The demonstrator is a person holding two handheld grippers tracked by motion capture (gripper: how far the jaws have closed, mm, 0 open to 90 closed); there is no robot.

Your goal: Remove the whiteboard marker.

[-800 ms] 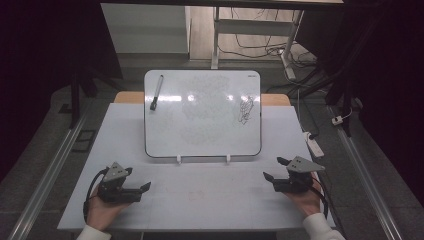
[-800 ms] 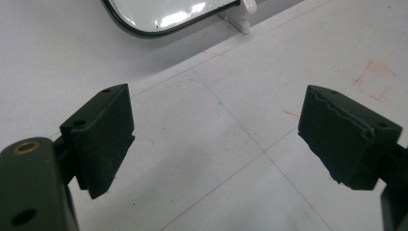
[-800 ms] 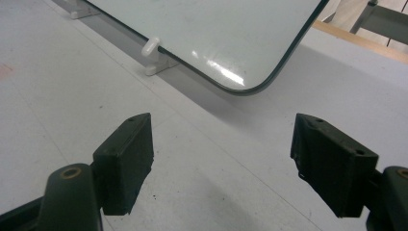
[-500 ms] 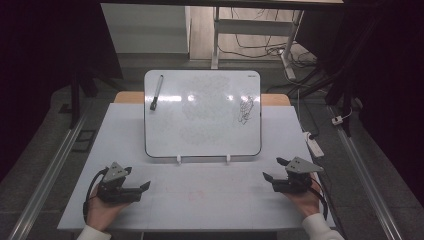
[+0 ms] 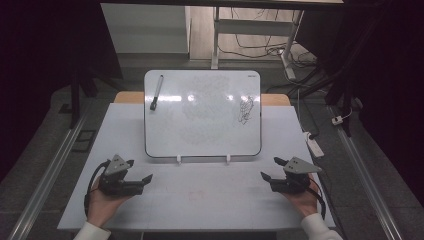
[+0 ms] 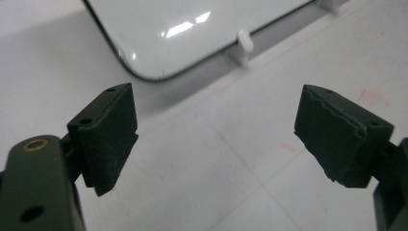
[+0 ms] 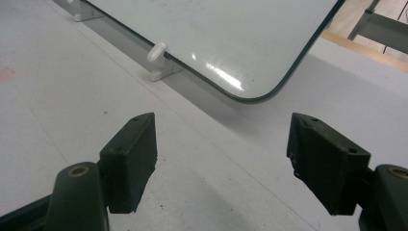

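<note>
A white board [image 5: 202, 112] with a dark rim lies propped on the table, tilted up on two small white feet [image 5: 178, 160]. A black marker [image 5: 156, 92] lies at the board's upper left, and a black scribble [image 5: 246, 110] marks its right side. My left gripper [image 5: 139, 171] rests low at the table's front left, jaws wide apart and empty. In the left gripper view the board's rounded corner [image 6: 144, 74] lies ahead of the gripper [image 6: 214, 130]. My right gripper [image 5: 273, 169] sits at the front right, also open and empty, with the board's other corner [image 7: 260, 96] ahead of it [image 7: 221, 159].
A white table top [image 5: 200, 195] carries faint red marks near the middle front. A white power strip [image 5: 315, 146] lies on the floor at the right, beside metal rails [image 5: 372, 185]. Cables and a table leg stand behind the board.
</note>
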